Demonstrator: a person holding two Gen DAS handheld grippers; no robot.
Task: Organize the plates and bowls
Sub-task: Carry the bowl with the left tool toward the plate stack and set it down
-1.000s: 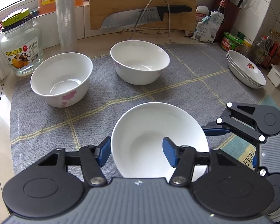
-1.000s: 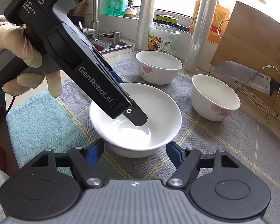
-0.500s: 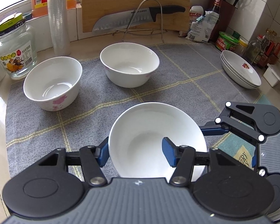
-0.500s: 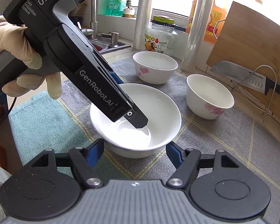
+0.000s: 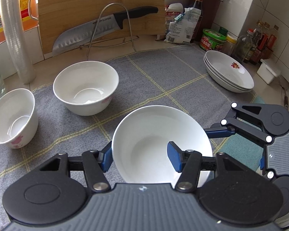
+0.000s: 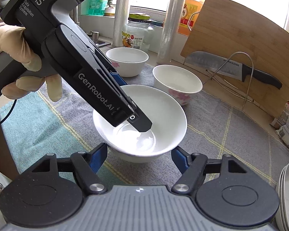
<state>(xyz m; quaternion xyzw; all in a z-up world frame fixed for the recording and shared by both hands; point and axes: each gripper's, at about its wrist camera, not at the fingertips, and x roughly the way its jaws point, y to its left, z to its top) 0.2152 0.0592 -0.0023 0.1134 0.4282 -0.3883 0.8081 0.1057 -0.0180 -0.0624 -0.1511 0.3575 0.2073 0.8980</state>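
A plain white bowl [image 5: 156, 134] [image 6: 144, 115] hangs low over the grey checked cloth [image 5: 163, 73], held from two sides. My left gripper [image 5: 139, 157] is shut on its near rim, one blue pad outside the wall and one inside. In the right wrist view the left gripper [image 6: 142, 123] reaches down into the bowl. My right gripper [image 6: 137, 156] is shut on the bowl's lower body, a pad at each side; its finger [image 5: 217, 130] meets the bowl's right edge. Two flowered bowls [image 5: 85, 87] [image 5: 11, 119] stand at the left. A stack of shallow plates [image 5: 229, 75] sits at the right.
A knife [image 5: 98, 30] rests on a wire rack against a wooden board [image 5: 98, 3] at the back. Bottles and jars [image 5: 212, 38] crowd the right corner. A glass jar [image 6: 137, 34] and film rolls stand by the window. A teal cloth [image 6: 28, 125] lies near the gloved hand [image 6: 15, 46].
Both grippers have carried the plain bowl to the right; the flowered bowls have slid left in the left wrist view and the plate stack has come nearer. Both grips are unchanged.
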